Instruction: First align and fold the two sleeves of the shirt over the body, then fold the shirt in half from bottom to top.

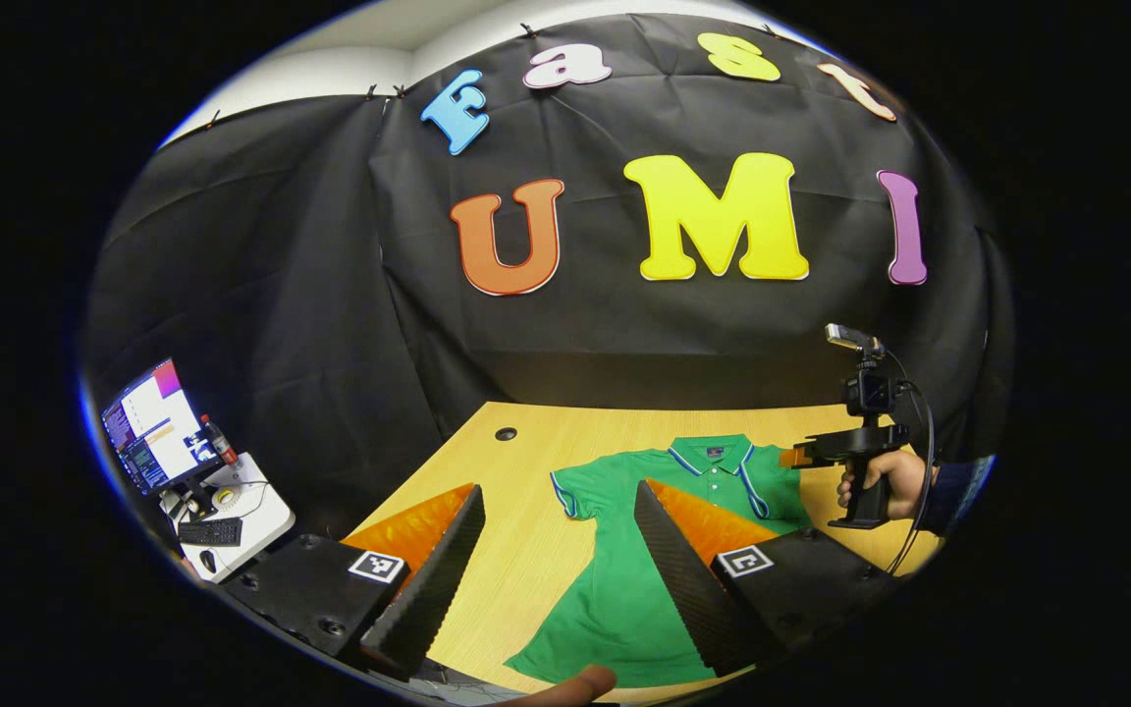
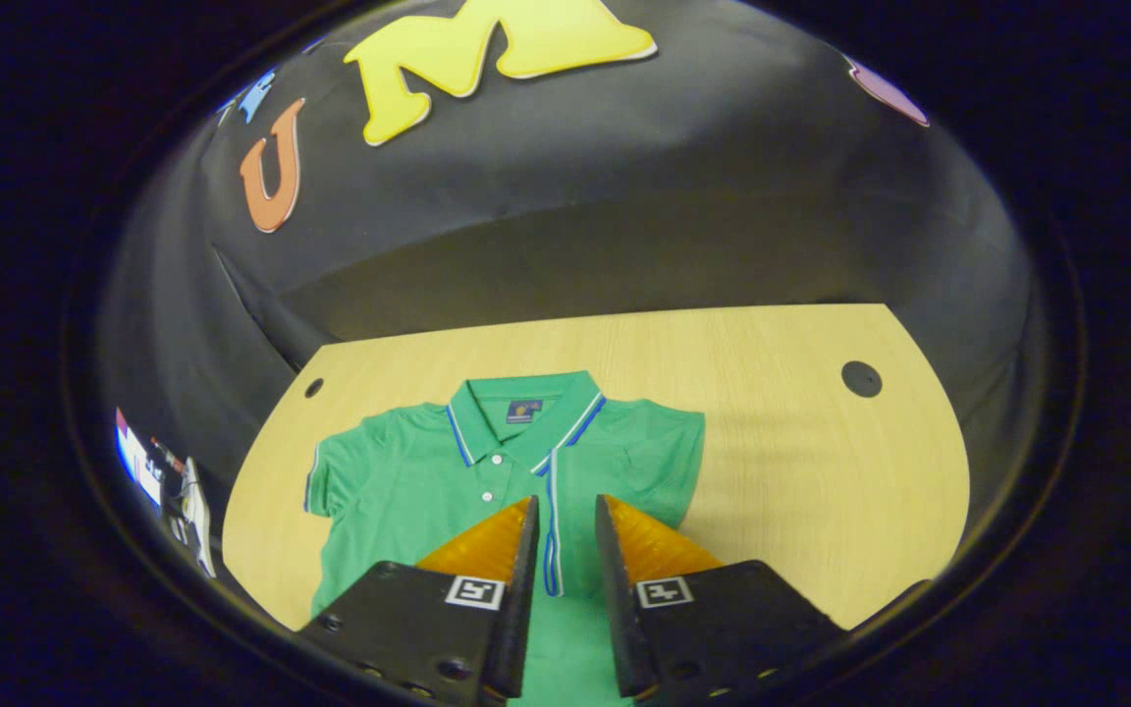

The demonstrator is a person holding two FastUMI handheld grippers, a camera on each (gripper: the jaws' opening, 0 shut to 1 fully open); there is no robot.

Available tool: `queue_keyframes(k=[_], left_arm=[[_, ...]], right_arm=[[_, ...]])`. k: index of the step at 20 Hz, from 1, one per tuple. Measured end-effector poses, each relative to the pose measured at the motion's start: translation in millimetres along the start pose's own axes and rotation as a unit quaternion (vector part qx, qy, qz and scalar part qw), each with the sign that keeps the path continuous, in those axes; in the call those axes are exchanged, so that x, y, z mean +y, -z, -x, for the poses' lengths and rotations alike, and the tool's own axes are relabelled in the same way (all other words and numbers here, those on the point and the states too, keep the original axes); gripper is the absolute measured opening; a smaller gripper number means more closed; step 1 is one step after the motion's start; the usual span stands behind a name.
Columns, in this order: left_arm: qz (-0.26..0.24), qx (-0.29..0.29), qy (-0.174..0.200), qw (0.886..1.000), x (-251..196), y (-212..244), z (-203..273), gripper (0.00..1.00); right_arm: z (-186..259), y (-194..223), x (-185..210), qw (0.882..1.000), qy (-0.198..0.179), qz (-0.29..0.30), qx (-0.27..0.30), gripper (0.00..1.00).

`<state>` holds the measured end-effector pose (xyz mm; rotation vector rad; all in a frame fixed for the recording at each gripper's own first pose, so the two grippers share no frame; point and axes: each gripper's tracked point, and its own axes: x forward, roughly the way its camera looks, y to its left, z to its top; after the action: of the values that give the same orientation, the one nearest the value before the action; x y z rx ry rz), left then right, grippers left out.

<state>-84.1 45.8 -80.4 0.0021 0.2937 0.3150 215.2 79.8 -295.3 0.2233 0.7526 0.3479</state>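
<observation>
A green polo shirt point(image 1: 624, 589) with blue and white trim lies flat on the wooden table point(image 1: 516, 530), collar toward the wall. Its left sleeve point(image 1: 570, 491) is spread out to the side. In the right gripper view the right sleeve point(image 2: 624, 471) lies folded over the shirt point(image 2: 408, 481), its trimmed hem running down the chest. My left gripper point(image 1: 560, 488) hovers wide open over the left sleeve and the table. My right gripper point(image 2: 565, 506) hangs above the chest with a narrow gap between its fingers, pressing on nothing. A hand holds the right gripper point(image 1: 799, 457) by the shirt's right shoulder.
A white side stand with a monitor point(image 1: 148, 437) and a keyboard point(image 1: 210, 531) sits left of the table. The tabletop point(image 2: 801, 471) has round cable holes point(image 1: 506, 433) point(image 2: 861, 378) near its far corners. A fingertip point(image 1: 575, 684) shows at the near edge.
</observation>
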Motion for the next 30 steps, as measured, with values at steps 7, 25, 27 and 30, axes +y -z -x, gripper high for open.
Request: queue_keyframes(k=[7,25,27,30], left_arm=[[-0.002,0.001,0.026,1.000,26,-1,-78,0.99],[0.131,0.324,0.081,0.934,-3,208,-328,0.78],[0.118,0.334,0.070,0.932,-2,211,-329,0.53],[0.080,0.347,0.074,0.932,-6,211,-329,0.31]], right_arm=[[99,-23,-28,0.997,0.033,0.035,-0.064,0.95],[445,1,11,0.944,0.191,0.039,-0.265,0.95],[446,11,19,0.946,0.188,0.027,-0.263,0.95],[443,19,26,0.949,0.180,0.026,-0.256,0.95]])
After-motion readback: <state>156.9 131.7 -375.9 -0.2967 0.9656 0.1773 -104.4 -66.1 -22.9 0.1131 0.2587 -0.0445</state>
